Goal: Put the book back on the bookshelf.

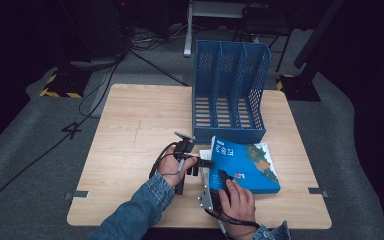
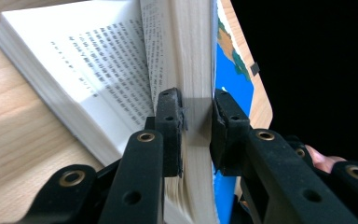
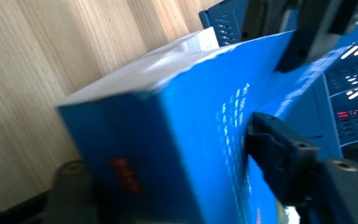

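Note:
A thick book with a blue map cover (image 1: pixel 247 162) lies on the wooden table (image 1: pixel 135 130) in front of the file rack. My left gripper (image 1: pixel 205 164) reaches in from the book's left edge. In the left gripper view it (image 2: pixel 198 126) is shut on the cover and a thick sheaf of pages, lifted off the printed pages (image 2: pixel 98 70) below. My right gripper (image 1: pixel 222 175) sits at the book's near left corner. In the right gripper view its jaws (image 3: pixel 168 158) straddle the blue spine corner (image 3: pixel 168 107), one pad (image 3: pixel 270 144) against the cover, the other behind the book.
A blue three-slot file rack (image 1: pixel 230 90) stands upright at the back of the table, just beyond the book. Bare wood stretches to the left of the hands. Dark floor with cables surrounds the table, and the near edge is close to the forearms.

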Motion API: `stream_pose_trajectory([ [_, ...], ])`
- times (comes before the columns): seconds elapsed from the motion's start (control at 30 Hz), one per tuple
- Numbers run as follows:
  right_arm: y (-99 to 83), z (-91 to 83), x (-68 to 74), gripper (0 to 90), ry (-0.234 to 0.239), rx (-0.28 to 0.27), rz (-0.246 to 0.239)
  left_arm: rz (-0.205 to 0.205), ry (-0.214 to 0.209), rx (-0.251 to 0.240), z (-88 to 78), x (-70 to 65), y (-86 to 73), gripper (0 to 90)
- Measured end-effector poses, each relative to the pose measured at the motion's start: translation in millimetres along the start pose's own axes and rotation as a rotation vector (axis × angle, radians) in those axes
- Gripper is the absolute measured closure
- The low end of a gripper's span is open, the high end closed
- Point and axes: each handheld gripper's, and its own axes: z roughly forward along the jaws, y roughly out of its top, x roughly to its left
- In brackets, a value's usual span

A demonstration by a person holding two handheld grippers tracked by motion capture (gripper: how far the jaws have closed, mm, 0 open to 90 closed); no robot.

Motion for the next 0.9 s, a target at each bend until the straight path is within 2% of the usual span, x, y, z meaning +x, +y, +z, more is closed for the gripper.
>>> stream_pose_trajectory([
  [0.13, -0.1, -4.7, -10.0, 53.0, -0.022, -0.007, -0.024, 0.007, 0.003, -0.013, -7.7, 0.9, 3.5, 69.7],
  [0.17, -1.0, -5.0, -13.2, 55.8, -0.02, -0.015, -0.016, 0.011, -0.017, -0.024, -12.1, 1.9, 4.8, 70.3],
  [0.2, -2.1, -5.6, -17.6, 58.9, -0.013, -0.025, -0.005, -0.009, -0.091, -0.044, -16.8, 3.3, 6.3, 70.6],
  [0.23, -2.8, -5.0, -22.4, 59.2, 0.032, -0.024, 0.012, -0.04, -0.167, -0.06, -21.5, 3.5, 7.9, 67.1],
  [0.27, -3.7, -3.8, -23.9, 59.3, 0.051, -0.03, 0.015, -0.026, -0.182, -0.084, -26.1, 2.4, 9.2, 64.9],
  [0.33, -4.7, -3.5, -23.9, 59.6, 0.05, -0.04, 0.007, 0.022, -0.135, -0.121, -34.6, 0.8, 10.5, 63.7],
  [0.37, -5.1, -3.7, -25.6, 59.8, 0.054, -0.046, 0.004, 0.033, -0.126, -0.143, -39.8, 2.5, 11.5, 63.7],
  [0.4, -6.3, -4.3, -28.9, 60.0, 0.063, -0.056, 0.016, 0.033, -0.115, -0.164, -43.7, 4.6, 12.1, 62.1],
  [0.47, -8.7, -6.3, -36.7, 60.4, 0.072, -0.078, 0.04, 0.045, -0.059, -0.2, -51.3, 11.8, 12.6, 60.8],
  [0.57, -14.4, -10.6, -51.2, 60.8, 0.087, -0.116, 0.082, 0.052, 0.002, -0.221, -58.1, 22.7, 12.0, 60.1],
  [0.63, -17.9, -13.6, -59.6, 60.9, 0.092, -0.141, 0.124, 0.04, 0.029, -0.232, -63.5, 32.4, 11.9, 60.2],
  [0.73, -23.1, -16.5, -71.7, 61.0, 0.114, -0.169, 0.177, -0.004, 0.022, -0.236, -67.6, 46.3, 11.9, 61.6],
  [0.9, -31.7, -23.6, -90.0, 61.0, 0.148, -0.211, 0.266, -0.044, 0.056, -0.242, -69.8, 61.8, 10.5, 62.4],
])
